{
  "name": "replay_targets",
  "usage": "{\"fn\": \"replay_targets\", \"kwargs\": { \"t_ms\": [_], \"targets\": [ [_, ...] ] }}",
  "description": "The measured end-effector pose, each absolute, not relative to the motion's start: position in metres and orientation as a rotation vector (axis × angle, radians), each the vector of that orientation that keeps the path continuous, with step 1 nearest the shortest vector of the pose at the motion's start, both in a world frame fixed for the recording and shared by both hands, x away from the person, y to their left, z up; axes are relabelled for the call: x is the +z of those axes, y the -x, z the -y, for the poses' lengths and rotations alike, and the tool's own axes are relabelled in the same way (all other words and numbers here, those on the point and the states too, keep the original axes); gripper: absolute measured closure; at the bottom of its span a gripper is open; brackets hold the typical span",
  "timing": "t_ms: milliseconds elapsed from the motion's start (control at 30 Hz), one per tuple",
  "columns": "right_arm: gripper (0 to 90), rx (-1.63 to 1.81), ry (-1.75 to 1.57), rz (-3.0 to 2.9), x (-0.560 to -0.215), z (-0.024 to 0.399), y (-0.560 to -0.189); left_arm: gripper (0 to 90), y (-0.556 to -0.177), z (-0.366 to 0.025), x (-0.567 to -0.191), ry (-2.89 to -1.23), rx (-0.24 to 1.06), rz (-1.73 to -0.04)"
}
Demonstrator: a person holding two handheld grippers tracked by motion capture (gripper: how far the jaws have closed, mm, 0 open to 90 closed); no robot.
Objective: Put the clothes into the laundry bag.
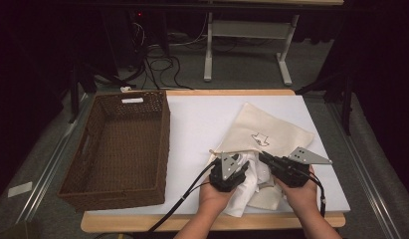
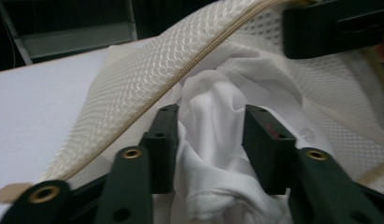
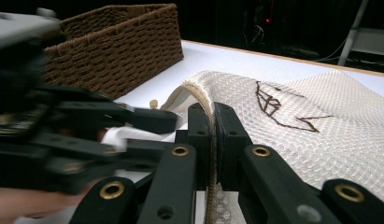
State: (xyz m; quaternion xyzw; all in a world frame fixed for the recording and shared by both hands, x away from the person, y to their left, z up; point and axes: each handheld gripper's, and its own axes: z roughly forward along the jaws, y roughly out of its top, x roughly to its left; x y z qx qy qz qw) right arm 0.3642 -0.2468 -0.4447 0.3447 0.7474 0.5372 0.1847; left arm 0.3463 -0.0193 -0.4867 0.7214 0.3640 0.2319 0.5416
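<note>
Lying on the white bench (image 1: 202, 119) just beside the brown wicker basket (image 1: 117, 144), on the side away from its handle cut-out, a cream mesh zip bag (image 1: 271, 132) is being worked at its mouth. Right tool (image 3: 212, 140): jaws clenched on the bag's zippered rim, lifting it. Left tool (image 2: 210, 144): jaws apart, straddling bunched white cloth (image 2: 213, 121) at the opening. Judged step: moving cloth through the mouth; direction cannot be told. Next: close on the cloth while the rim is held up.
</note>
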Motion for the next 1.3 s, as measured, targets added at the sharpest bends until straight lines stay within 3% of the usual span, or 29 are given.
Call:
{"fn": "replay_targets", "kwargs": {
  "t_ms": [33, 200, 433, 733, 800, 933, 967, 1000, 1033, 1300],
  "targets": [
    [87.3, 1.511, -0.971, -2.107, -0.445, 0.247, -0.364, 47.8, -0.339, 0.013, -0.485, -1.71, 0.548, -0.857],
    [87.2, 1.502, -0.979, -2.107, -0.444, 0.247, -0.363, 35.5, -0.314, -0.005, -0.484, -1.702, 0.533, -0.853],
    [87.2, 1.503, -0.98, -2.106, -0.444, 0.247, -0.362, 26.8, -0.287, -0.012, -0.494, -1.704, 0.408, -0.906],
    [87.2, 1.509, -0.971, -2.106, -0.443, 0.249, -0.362, 23.9, -0.273, 0.015, -0.519, -1.855, 0.398, -0.877],
    [87.2, 1.511, -0.974, -2.105, -0.443, 0.249, -0.362, 27.9, -0.274, 0.02, -0.524, -1.898, 0.39, -0.894],
    [87.2, 1.51, -0.971, -2.108, -0.444, 0.249, -0.362, 66.9, -0.276, 0.018, -0.525, -1.913, 0.384, -0.913],
    [87.2, 1.51, -0.971, -2.108, -0.444, 0.249, -0.362, 73.2, -0.276, 0.018, -0.525, -1.913, 0.384, -0.913],
    [87.2, 1.51, -0.97, -2.108, -0.444, 0.249, -0.362, 73.2, -0.277, 0.016, -0.522, -1.906, 0.391, -0.917],
    [87.2, 1.507, -0.971, -2.104, -0.444, 0.249, -0.362, 84.6, -0.277, 0.013, -0.519, -1.887, 0.412, -0.913],
    [87.3, 1.502, -0.976, -2.104, -0.444, 0.248, -0.362, 87.0, -0.286, 0.005, -0.498, -1.799, 0.483, -0.901]
  ]
}}
